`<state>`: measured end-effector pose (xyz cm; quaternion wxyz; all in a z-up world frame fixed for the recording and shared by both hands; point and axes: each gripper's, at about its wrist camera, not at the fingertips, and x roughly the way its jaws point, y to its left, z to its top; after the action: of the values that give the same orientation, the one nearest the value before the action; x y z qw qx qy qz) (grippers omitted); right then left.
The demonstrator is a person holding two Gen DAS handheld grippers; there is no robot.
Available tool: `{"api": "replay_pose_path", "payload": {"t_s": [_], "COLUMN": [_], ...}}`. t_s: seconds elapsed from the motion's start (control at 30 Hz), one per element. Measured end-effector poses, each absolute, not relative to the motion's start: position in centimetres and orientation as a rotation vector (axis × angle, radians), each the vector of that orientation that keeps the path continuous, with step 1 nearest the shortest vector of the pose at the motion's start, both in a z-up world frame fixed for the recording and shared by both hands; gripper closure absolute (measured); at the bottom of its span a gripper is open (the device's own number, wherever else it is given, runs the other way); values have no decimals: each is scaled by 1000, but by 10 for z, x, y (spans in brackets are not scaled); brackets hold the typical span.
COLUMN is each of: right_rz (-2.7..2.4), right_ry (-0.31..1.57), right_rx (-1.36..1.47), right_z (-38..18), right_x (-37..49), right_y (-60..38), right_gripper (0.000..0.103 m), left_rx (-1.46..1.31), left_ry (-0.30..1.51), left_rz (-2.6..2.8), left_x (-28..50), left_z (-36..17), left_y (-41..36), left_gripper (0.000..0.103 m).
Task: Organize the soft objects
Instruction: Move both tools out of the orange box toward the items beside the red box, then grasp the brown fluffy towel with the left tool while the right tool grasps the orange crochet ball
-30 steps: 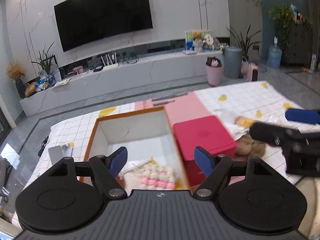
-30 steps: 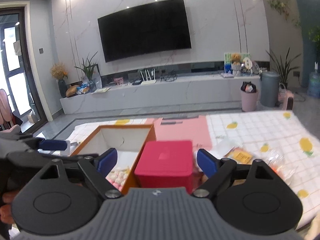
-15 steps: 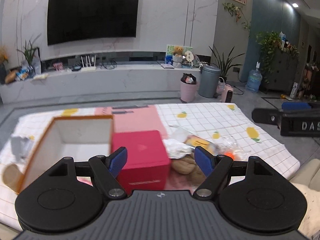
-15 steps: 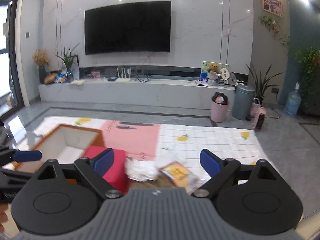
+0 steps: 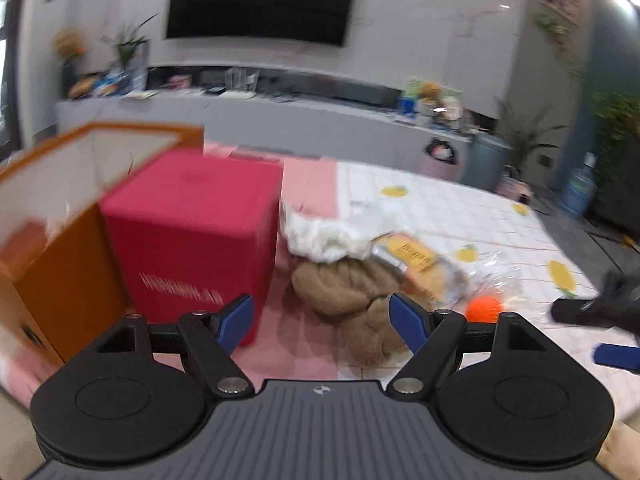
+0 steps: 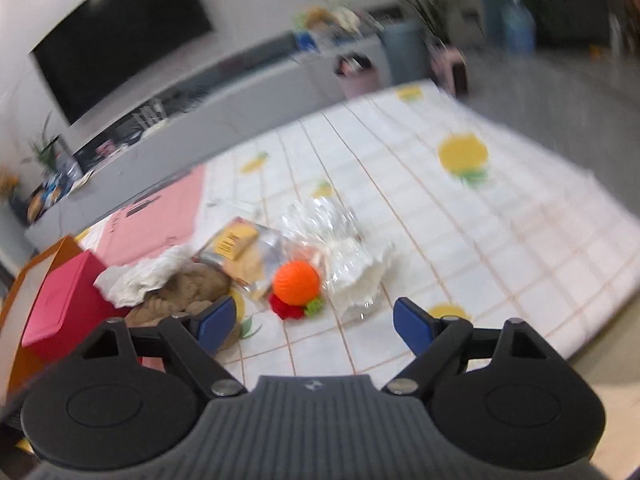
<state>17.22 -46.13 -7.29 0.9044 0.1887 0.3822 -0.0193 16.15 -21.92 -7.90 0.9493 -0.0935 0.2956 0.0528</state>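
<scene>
A brown plush (image 5: pixel 344 284) (image 6: pixel 188 288) lies beside a red box (image 5: pixel 192 224) (image 6: pixel 60 312), with a white fluffy cloth (image 5: pixel 324 236) (image 6: pixel 136 280) behind it. An orange ball (image 5: pixel 484 308) (image 6: pixel 296 282) rests on a red and green piece, next to a packet with a yellow label (image 5: pixel 416 256) (image 6: pixel 236 244) and crinkled clear wrap (image 6: pixel 328 224). My left gripper (image 5: pixel 320 320) hangs open just above the plush. Over the ball, my right gripper (image 6: pixel 314 322) has its jaws wide and closing, with nothing between them. Both views are blurred.
An open orange box (image 5: pixel 60 280) (image 6: pixel 24 292) stands left of the red box. The bed cover (image 6: pixel 440 208) is white checked with yellow fruit prints, with a pink mat (image 5: pixel 312 176) on it. The right gripper's fingers (image 5: pixel 616 354) show at the left view's right edge.
Both grippers swung right and down, away from the boxes, and now hang close over the pile of soft things. The right view has also rolled. Both stay empty.
</scene>
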Motion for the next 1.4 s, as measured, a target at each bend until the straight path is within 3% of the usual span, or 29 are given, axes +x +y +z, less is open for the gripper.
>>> {"api": "replay_pose_path", "payload": {"t_s": [0.23,0.67,0.7,0.8,1.0,1.13,1.4], "right_rz": [-75,-64,-63,-55,-1,42,174], "right_ry": [832,867,865,828,754,739,719], "right_rx": [463,365,348,310,231,202,128], "right_z": [-93,-105,-104,-99,-85,-85,-102], "right_x": [183,193,192,188,182,181,189], "right_y": [-470,-466,-464,-457,-440,-433,-408], "right_gripper": [19,19,19,23,23,23,31], "left_rx": [-164,-120,-119,-154,-183,-180,-81], "left_ry": [614,582,581,588,651,693,720], "left_rz": [166,362,364,322,206,74,-52], "left_x": [189,215,214,215,211,194,154], "left_z": [-116,-120,-120,-120,-115,-112,-106], "left_y": [-252,-282,-281,-277,-260,-239,-212], "left_gripper": [13,9,11,35,47,66,71]}}
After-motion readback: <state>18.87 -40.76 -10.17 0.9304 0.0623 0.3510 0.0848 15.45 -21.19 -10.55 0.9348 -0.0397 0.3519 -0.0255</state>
